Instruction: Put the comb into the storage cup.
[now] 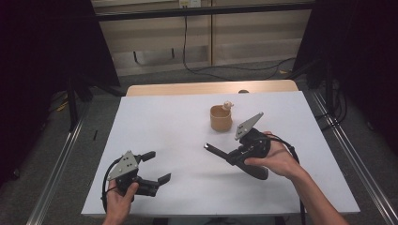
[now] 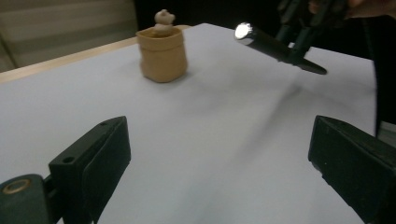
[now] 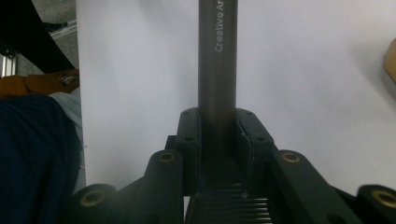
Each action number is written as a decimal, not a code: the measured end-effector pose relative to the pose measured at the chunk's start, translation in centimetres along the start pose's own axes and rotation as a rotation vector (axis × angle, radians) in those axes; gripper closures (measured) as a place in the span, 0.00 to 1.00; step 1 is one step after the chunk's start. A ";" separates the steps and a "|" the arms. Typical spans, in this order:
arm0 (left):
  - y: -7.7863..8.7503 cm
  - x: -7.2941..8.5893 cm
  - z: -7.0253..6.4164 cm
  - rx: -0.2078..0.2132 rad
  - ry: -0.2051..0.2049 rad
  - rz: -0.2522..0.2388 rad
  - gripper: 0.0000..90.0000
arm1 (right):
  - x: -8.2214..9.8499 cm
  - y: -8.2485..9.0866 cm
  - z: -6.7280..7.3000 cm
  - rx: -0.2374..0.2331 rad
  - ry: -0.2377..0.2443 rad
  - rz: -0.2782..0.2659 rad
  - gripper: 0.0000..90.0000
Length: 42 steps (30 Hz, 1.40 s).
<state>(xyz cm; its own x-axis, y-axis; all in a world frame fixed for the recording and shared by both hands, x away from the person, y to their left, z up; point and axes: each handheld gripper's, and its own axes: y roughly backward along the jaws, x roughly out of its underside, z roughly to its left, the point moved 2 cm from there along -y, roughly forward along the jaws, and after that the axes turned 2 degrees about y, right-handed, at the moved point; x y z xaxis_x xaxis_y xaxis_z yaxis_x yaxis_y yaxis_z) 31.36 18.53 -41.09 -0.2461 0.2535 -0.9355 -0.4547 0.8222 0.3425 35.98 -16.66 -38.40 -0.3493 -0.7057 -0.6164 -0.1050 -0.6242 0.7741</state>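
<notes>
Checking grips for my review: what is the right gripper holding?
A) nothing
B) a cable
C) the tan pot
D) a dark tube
D: in the right gripper view the right gripper has both jaws pressed against the dark tube, which sticks out above the white table.

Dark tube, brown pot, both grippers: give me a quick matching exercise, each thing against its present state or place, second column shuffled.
Things:
1. dark tube
2. brown pot
3. left gripper
4. right gripper

States:
a. jaws wide apart, nothing between them
b. stands on the white table with a small pale figure at its rim
c. clamped between two jaws, held above the table
d. shut on a slim cylinder

Pairs: 1-c, 2-b, 3-a, 4-d
</notes>
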 end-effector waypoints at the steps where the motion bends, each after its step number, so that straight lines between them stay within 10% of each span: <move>1: -0.1 -0.1 -0.2 0.013 -0.004 0.005 0.07 | 0.0 0.0 0.1 -0.006 0.006 0.005 0.81; 7: -0.5 -0.6 -1.0 0.143 -0.040 0.061 0.04 | -0.6 -0.1 0.9 0.001 0.051 -0.012 0.81; 16: -1.8 -2.2 -1.3 0.146 -0.092 0.153 0.04 | -1.2 -1.1 1.7 -0.024 0.077 0.045 0.81; 23: -3.2 -2.9 -1.5 0.137 -0.053 0.222 0.07 | -1.7 -1.5 2.0 -0.042 0.090 0.066 0.81; 34: -4.9 -4.8 -2.5 0.138 -0.203 0.341 0.11 | -3.3 -2.7 2.6 -0.073 0.135 0.141 0.81; 42: -6.0 -4.7 -2.5 0.194 -0.219 0.449 0.12 | -4.0 -3.3 2.6 -0.082 0.153 0.219 0.81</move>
<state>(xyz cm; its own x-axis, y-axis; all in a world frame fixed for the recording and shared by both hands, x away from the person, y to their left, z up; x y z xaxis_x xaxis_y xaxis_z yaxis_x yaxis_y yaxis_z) 33.15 11.10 -38.54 -0.1863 0.6850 -0.7044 -0.1738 0.6826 0.7098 35.28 -10.88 -38.16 -0.2102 -0.8653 -0.4550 0.0350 -0.4718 0.8810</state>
